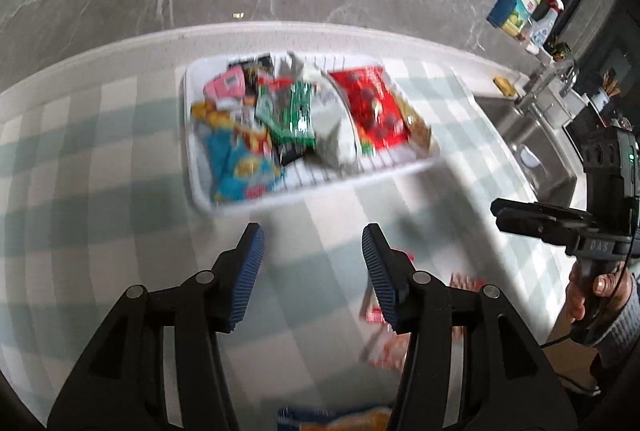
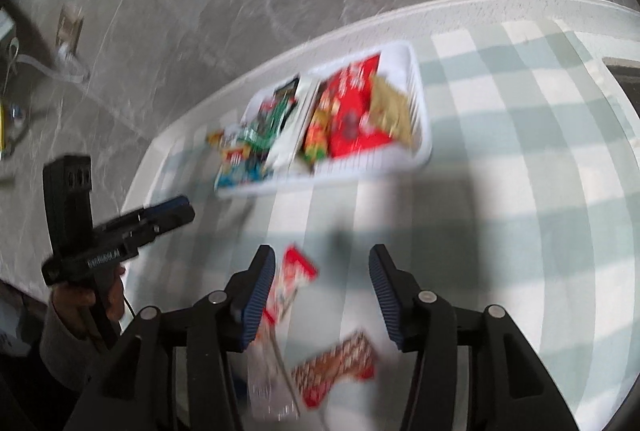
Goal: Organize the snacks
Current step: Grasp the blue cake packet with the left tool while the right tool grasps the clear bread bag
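The white tray (image 1: 200, 187) lies ahead of both pairs of jaws on the green-and-white checked tablecloth (image 1: 80, 151), packed with snack packets: a red bag (image 1: 372, 107) at its right side, a green packet (image 1: 292, 111) and a grey-white pouch (image 1: 336, 135) in the middle, a blue-and-yellow bag (image 1: 240, 171) at its near left; all blurred. The left gripper (image 1: 313, 271) stands partly open with nothing between its blue ribbed pads (image 1: 250, 271); the right gripper (image 2: 322, 291) likewise stands partly open and empty; a red-and-white packet (image 2: 292, 283) lies on the cloth just inside its left pad, a red patterned wrapper (image 2: 336, 367) nearer, below the gap.
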`<state>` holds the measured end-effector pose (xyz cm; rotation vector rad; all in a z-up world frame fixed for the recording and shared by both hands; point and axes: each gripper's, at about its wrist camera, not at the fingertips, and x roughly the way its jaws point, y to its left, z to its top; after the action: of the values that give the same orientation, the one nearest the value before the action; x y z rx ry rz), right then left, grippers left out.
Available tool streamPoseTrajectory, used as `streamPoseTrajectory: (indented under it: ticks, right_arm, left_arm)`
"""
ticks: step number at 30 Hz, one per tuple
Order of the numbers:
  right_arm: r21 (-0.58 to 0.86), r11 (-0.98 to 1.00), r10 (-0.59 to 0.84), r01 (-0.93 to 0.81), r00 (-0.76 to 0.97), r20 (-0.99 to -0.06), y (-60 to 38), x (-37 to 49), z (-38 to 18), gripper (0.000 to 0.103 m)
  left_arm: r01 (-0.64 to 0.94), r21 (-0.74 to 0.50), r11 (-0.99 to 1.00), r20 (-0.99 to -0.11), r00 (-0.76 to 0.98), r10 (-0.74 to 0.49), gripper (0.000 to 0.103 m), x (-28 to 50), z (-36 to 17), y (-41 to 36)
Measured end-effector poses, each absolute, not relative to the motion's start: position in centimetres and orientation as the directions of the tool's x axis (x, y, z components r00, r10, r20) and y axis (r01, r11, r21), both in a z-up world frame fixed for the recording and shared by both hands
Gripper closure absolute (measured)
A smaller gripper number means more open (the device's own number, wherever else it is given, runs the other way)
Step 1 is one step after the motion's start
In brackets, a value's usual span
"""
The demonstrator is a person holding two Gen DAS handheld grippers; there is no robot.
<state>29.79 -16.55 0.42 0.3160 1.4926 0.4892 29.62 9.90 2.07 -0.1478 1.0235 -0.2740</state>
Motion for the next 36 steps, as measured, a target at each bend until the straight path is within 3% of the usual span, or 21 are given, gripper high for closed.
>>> streamPoseTrajectory:
  ticks: [10,17,28,36]
  right_arm:
    - [0.478,0.821,0.466,-0.312,-0.116,-0.877,-12.2,23.1,1.2,0.048]
    - [0.453,0.768,0.423,-0.452,-0.172,-0.889,-8.6,20.2,0.9,0.048]
    - [0.439,0.746,0.391,-0.501,-0.204,-0.897,-7.1,19.1,-0.1,0.048]
    - [0.418,0.749,0.364,-0.514,-0.209,-0.908,-6.6,19.4,-1.0,0.048]
  left_arm:
    - [0.16,-0.256,0.954,-0.86,0.413,-0.3,0.053,22.9,0.0,9.9]
    - [0.266,-0.211,0.94,-0.878,0.37,-0.302,0.053,18.8,-0.5,9.2]
    - [0.654,0.019,0.756,-0.924,0.299,-0.236,0.053,15.3,-2.1,5.0]
    - [0.836,0.165,0.523,-0.946,0.284,-0.155,0.052,14.1,-3.8,1.5]
